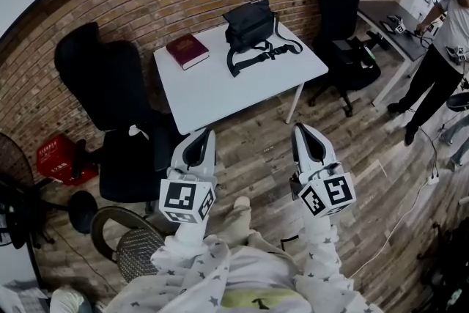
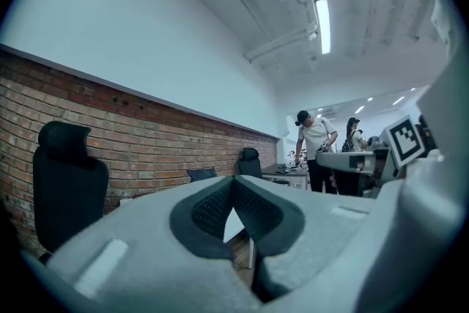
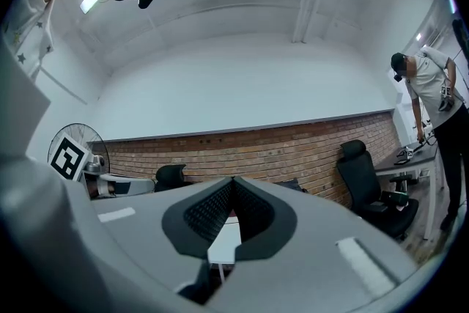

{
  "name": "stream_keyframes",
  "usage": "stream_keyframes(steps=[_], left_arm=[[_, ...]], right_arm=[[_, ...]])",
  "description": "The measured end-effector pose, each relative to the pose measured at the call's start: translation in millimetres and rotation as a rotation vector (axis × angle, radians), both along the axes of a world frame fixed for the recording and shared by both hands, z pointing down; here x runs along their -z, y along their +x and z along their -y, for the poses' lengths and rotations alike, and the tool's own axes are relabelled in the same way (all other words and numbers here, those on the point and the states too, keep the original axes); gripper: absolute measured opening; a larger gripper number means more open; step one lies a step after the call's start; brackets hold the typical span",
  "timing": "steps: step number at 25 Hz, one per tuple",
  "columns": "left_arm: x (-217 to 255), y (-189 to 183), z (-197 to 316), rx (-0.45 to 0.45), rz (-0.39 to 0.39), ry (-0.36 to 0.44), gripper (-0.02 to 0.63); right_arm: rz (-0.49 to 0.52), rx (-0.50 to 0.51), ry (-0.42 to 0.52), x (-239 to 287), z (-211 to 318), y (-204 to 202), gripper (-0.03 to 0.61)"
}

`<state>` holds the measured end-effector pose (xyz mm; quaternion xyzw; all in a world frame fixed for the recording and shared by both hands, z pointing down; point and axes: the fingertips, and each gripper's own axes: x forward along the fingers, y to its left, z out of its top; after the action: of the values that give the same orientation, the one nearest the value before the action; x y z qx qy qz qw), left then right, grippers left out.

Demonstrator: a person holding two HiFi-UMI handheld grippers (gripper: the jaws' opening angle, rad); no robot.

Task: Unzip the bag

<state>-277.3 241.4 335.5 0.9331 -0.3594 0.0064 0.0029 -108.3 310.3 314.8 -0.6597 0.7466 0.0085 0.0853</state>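
**Task status.** No step of the unzip is done. The black fabric bag with loose webbing straps (image 1: 249, 24) lies on the far right part of the white rectangular bench (image 1: 220, 95), and its straps trail toward the near edge. The bag looks untouched. Its zipper is too small to make out in any view.

The left gripper (image 1: 208, 133) and the right gripper (image 1: 298, 127) hang side by side over the wooden plank floor (image 1: 256, 150), well short of the bench. Both point toward the bench.

- Left gripper view: the jaws are pressed together, with nothing between them.
- Right gripper view: the jaws are pressed together, with nothing between them.

What is left, as a judgement:

1. Close the gap to the bench.
2. Spread the jaws.
3. Steady the bag with 1 gripper.
4. Pinch the zipper pull with the other and draw it along.

**Edges and open room.**

- The floor between the grippers and the near bench edge is bare.
- A dark red hardcover book (image 1: 187, 50) lies left of the bag, apart from it.
- 1 black office chair (image 1: 102, 80) stands just beside the left bench edge.
- A 2nd black chair (image 1: 341, 4) stands at the far right.
- The bench surface near the bag is bare.
- The trailing straps could snag a jaw.
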Motion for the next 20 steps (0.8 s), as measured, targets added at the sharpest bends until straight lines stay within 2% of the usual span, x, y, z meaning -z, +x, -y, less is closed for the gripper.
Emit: stream_keyframes(steps=[7,20], left_arm=[[-9,23,47,0.011,-0.008,-0.016,-0.006],[-7,90,197,-0.008,-0.051,-0.034,-0.006]], right_arm=[[0.005,0.011,-0.010,-8,45,22,-0.006],[0.001,0.013,-0.027,-11,190,79,-0.006]])
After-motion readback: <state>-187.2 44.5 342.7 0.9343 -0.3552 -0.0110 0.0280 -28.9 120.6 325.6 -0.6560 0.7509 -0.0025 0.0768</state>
